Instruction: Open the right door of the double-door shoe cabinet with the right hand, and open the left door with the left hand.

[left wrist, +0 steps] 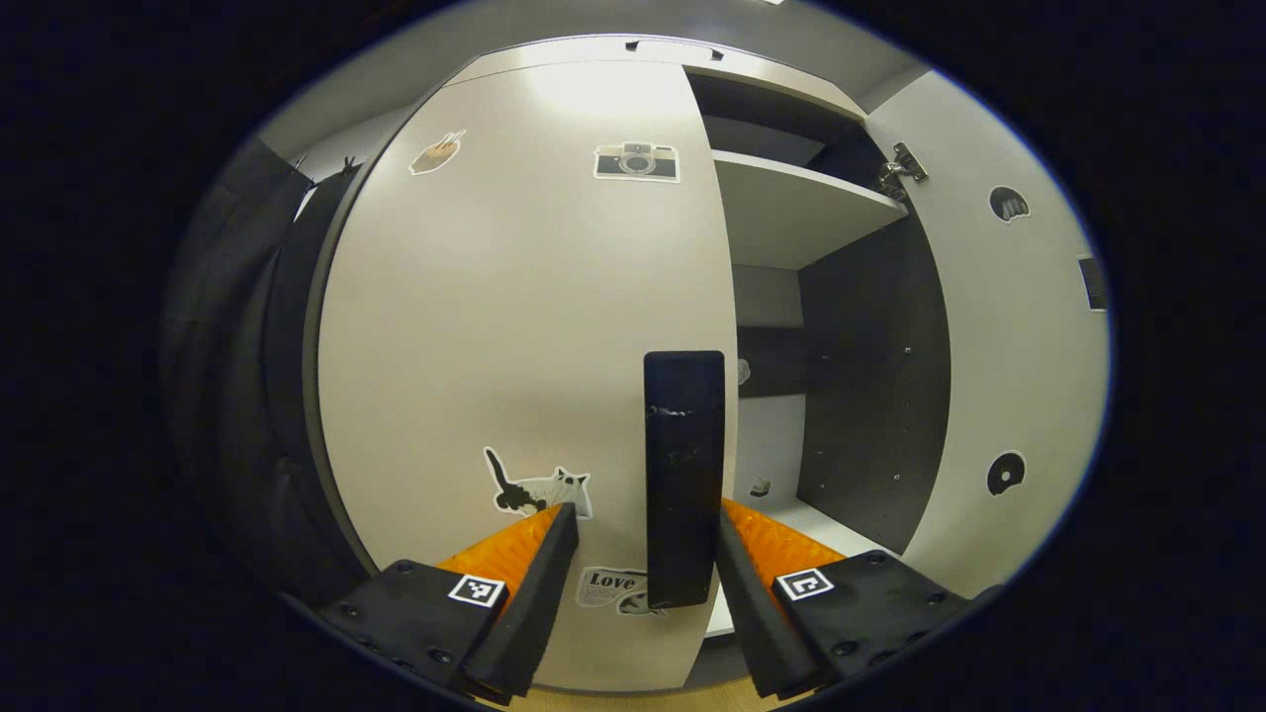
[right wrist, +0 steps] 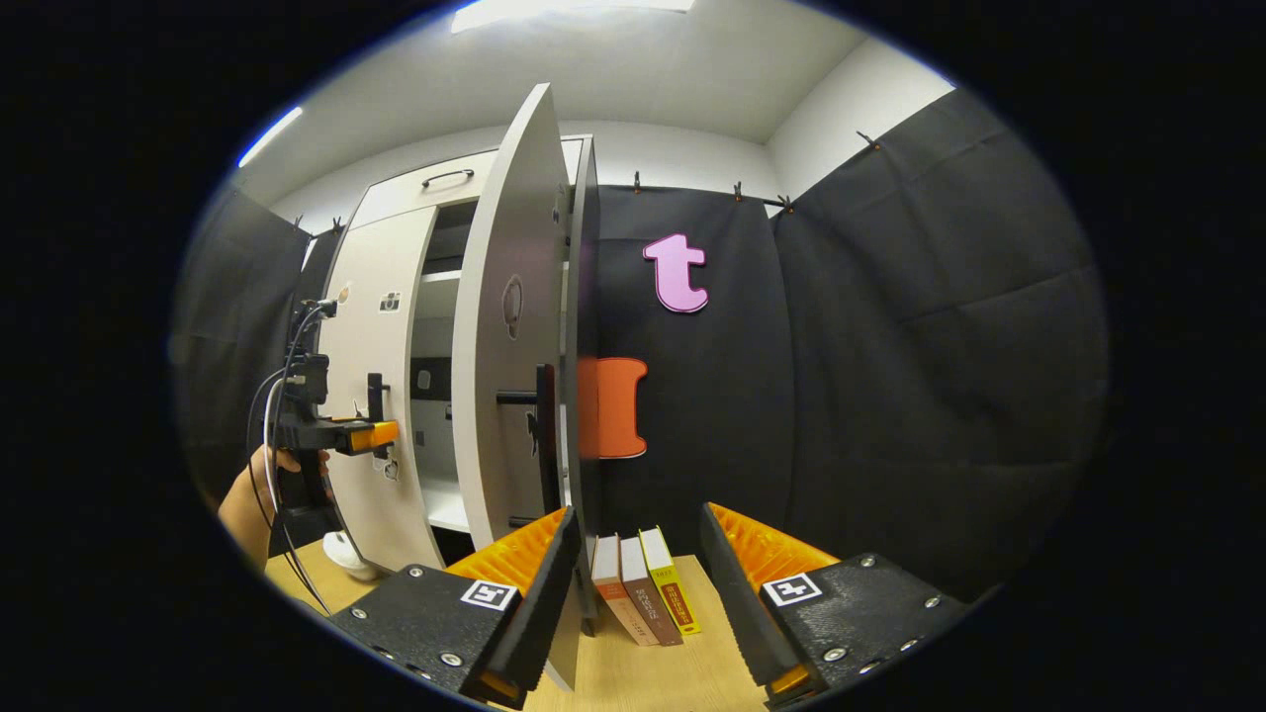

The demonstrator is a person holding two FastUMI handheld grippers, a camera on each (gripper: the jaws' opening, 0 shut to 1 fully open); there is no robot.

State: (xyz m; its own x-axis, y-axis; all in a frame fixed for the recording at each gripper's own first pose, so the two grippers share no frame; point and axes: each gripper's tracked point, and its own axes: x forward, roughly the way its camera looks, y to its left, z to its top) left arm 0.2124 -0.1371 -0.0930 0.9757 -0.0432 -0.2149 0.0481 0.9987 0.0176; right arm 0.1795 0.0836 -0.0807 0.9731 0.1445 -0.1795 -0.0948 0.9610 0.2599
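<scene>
Shoe cabinet [right wrist: 396,213]: pale double-door unit standing at the far left of the booth in the right gripper view, on a wooden worktop [right wrist: 682,672].

Right door [right wrist: 509,336]: swung wide open, seen nearly edge-on, its black handle [right wrist: 544,435] projecting from the face. Bare shelves [left wrist: 791,213] and a dark inner wall are exposed behind it. This half of the task reads as done.

Left door [left wrist: 514,326]: closed or very nearly so, flat to the left gripper view and carrying several stickers.

Left door handle [left wrist: 682,475]: black bar, long axis vertical, mounted at the door's free edge just beside the opened compartment. It lies directly ahead of the left gripper [left wrist: 643,524], between the jaws but nearer the right-hand one.

Left gripper: jaws spread, either side of the handle, not pressing on it. Judged the nearer tool by far; the coming move likely needs a close across the bar's short width, then a pull outward.

Right gripper [right wrist: 638,539]: jaws spread, holding nothing, well apart from the left door, beside the open door's edge.

Books [right wrist: 643,583]: three, upright on the worktop, ahead of the right gripper.
</scene>
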